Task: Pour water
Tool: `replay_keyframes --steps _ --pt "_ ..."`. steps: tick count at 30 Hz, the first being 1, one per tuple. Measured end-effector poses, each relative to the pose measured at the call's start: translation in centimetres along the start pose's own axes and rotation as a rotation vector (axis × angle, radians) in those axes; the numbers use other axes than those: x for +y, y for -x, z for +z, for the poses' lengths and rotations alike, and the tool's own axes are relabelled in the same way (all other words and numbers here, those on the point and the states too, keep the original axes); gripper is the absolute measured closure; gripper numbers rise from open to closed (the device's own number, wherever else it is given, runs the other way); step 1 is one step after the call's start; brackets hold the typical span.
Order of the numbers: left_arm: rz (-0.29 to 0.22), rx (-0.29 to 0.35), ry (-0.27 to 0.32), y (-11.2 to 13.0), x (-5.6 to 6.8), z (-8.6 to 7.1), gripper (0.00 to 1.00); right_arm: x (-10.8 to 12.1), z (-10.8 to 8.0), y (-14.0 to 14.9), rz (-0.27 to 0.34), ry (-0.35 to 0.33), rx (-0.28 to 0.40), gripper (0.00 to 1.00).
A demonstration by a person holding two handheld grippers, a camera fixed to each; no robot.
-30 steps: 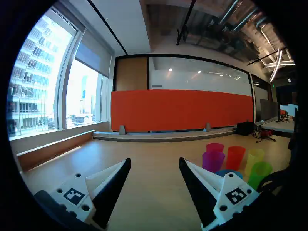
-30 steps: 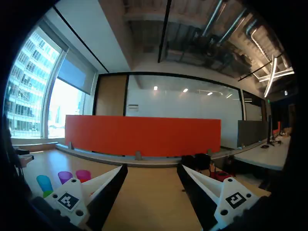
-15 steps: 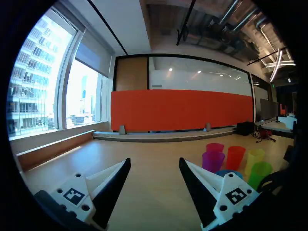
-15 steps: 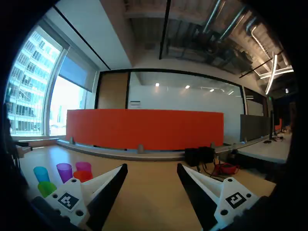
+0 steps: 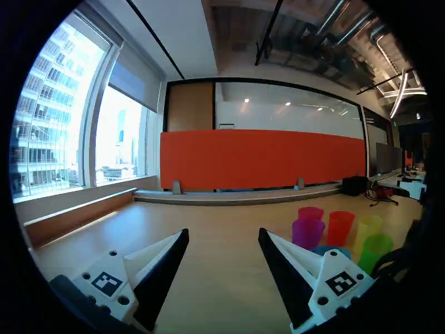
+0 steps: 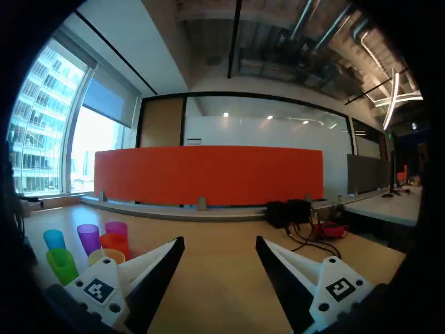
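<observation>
Left gripper and right gripper both spread, empty, over wooden table; coloured cups upright, mouths upward.

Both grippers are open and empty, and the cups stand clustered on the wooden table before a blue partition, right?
No: the partition is orange, not blue, per the left gripper view. Otherwise right: left gripper and right gripper open and empty, cups clustered on the wooden table.
</observation>
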State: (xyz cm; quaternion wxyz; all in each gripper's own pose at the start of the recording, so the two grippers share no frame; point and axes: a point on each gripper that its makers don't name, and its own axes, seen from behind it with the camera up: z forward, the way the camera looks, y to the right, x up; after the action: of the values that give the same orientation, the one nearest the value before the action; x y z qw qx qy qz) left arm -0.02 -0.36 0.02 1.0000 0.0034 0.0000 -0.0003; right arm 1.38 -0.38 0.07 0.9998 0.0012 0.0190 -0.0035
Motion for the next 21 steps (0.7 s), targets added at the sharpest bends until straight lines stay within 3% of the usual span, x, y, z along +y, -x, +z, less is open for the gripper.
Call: replay_keyframes --steps 21 --pt "0.000 0.000 0.000 0.0 0.1 0.0 0.08 0.3 0.2 1.2 0.006 0.007 -0.035 0.00"
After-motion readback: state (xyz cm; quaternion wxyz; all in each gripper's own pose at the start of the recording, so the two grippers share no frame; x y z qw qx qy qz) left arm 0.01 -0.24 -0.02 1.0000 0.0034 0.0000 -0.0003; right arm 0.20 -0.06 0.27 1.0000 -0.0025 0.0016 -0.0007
